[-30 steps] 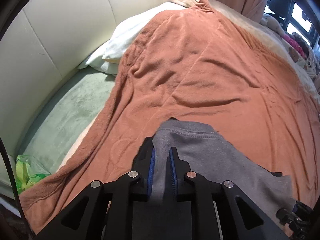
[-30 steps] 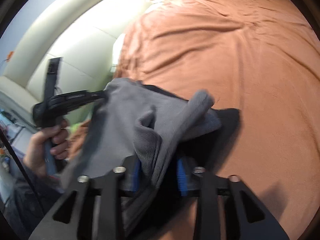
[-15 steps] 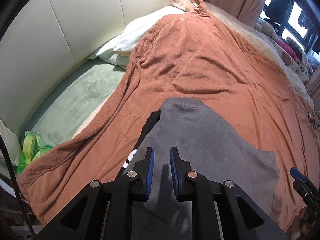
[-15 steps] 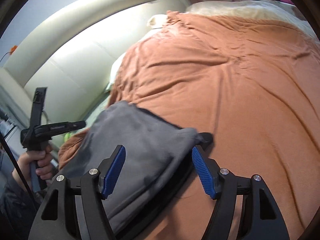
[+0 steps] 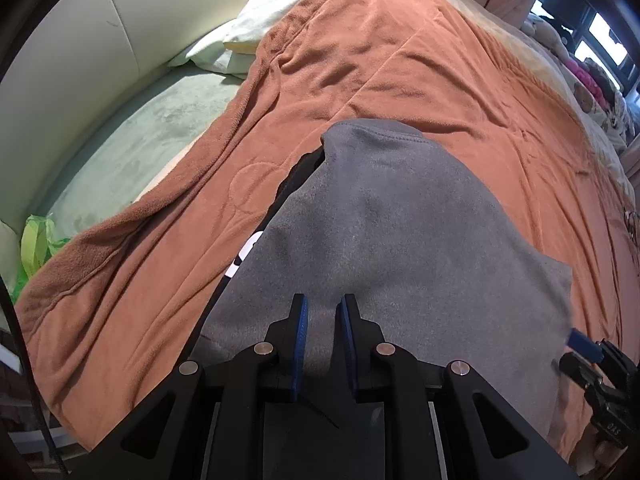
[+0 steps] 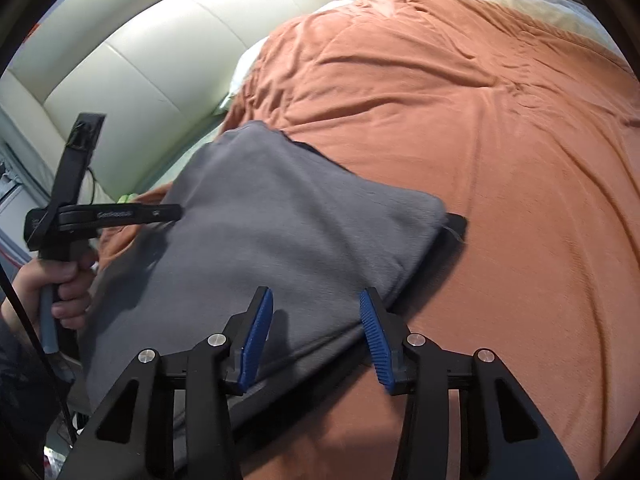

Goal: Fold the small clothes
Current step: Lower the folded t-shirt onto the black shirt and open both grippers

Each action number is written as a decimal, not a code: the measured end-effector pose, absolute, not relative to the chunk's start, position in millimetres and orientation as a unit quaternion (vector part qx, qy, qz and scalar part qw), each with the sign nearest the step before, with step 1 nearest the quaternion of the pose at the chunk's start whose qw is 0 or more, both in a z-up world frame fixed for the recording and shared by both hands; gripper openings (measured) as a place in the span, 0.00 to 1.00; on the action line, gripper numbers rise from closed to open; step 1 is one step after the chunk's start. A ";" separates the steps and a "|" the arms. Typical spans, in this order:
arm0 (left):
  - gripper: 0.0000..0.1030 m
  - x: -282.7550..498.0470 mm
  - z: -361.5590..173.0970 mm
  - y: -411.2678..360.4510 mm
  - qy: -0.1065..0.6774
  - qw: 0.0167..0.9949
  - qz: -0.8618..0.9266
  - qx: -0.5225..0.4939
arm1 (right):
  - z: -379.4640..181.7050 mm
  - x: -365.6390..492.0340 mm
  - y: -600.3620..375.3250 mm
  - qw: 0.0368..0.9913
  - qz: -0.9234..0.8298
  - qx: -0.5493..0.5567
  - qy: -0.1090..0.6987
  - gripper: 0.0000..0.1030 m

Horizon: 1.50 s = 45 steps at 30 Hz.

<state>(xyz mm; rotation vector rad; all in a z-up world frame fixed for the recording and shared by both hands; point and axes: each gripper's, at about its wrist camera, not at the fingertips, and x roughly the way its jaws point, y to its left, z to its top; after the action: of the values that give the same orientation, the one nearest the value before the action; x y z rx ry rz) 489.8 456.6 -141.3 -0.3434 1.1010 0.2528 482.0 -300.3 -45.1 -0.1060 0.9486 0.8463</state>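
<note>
At the lower centre of the left wrist view, your left gripper (image 5: 323,320) hangs over the flat grey fleece garment (image 5: 384,232) on the rust-orange blanket (image 5: 360,60), jaws narrow, gripping nothing. In the right wrist view, your right gripper (image 6: 316,320), jaws just closing, stands part-open, empty, above the garment's near edge.

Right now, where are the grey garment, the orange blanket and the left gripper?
grey garment (image 5: 400,216): left wrist view, flat middle.
orange blanket (image 6: 500,140): right wrist view, bare wrinkled stretch.
left gripper (image 5: 323,316): left wrist view, between fingertips.
</note>
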 end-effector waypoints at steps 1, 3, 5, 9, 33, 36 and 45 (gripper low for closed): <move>0.21 485.1 -139.1 454.5 0.517 0.833 0.118 -0.160 | -42.9 481.8 -300.8 0.817 0.370 -0.066 0.438 0.41; 0.24 473.5 -133.5 447.0 0.510 0.839 0.115 -0.150 | -39.3 482.0 -299.8 0.815 0.372 -0.062 0.440 0.41; 0.25 459.7 -129.5 438.6 0.506 0.843 0.111 -0.140 | -30.0 470.5 -299.4 0.814 0.382 -0.051 0.434 0.41; 0.25 430.8 -127.2 425.2 0.505 0.845 0.103 -0.146 | -12.7 434.7 -291.7 0.821 0.395 -0.075 0.405 0.41; 0.35 335.3 -143.5 374.0 0.480 0.860 0.105 -0.139 | -40.6 341.2 -297.5 0.766 0.464 -0.130 0.426 0.40; 0.35 326.9 -142.6 362.4 0.479 0.859 0.109 -0.141 | -38.7 337.7 -304.5 0.764 0.467 -0.125 0.427 0.40; 0.35 298.7 -126.0 337.8 0.468 0.860 0.124 -0.163 | -15.6 328.7 -344.4 0.769 0.465 -0.109 0.424 0.40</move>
<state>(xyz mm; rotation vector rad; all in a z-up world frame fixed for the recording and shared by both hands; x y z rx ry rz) 298.7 337.8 -126.0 -0.3431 0.9822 0.2599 328.7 -344.4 -15.6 -0.2362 0.9195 1.0091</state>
